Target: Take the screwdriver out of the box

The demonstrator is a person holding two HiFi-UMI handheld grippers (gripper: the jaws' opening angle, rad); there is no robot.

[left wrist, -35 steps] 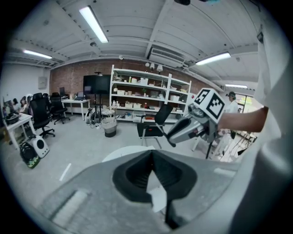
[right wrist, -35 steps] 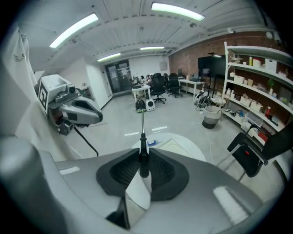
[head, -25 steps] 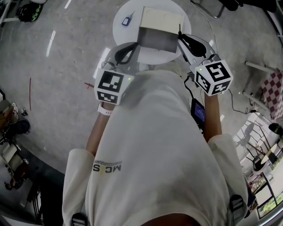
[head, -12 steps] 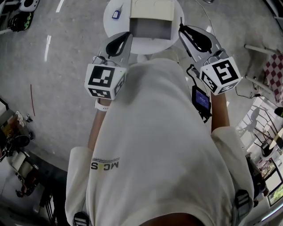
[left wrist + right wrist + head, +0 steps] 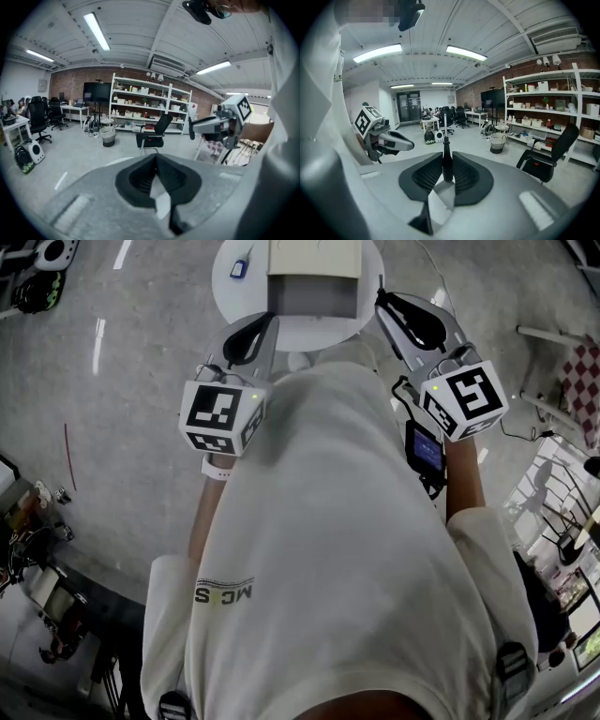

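The screwdriver (image 5: 447,161) has a black handle and a thin metal shaft, and it stands upright between the ribbed pads of my right gripper (image 5: 447,157), which is shut on the handle. In the head view the right gripper (image 5: 382,304) is held near the right side of the open cardboard box (image 5: 314,277) on the round white table (image 5: 352,329), with the shaft a thin dark line at its tip. My left gripper (image 5: 156,159) is shut with nothing in it and hovers by the box's left side (image 5: 267,320).
A small blue object (image 5: 239,268) lies on the table left of the box. The person's white shirt fills the lower head view. Around stand a black office chair (image 5: 154,136), shelving (image 5: 150,110), a wire basket (image 5: 497,140) and bare concrete floor.
Both grippers have drawn back a little from the box toward the person. The right one has risen slightly with the screwdriver still in its jaws.
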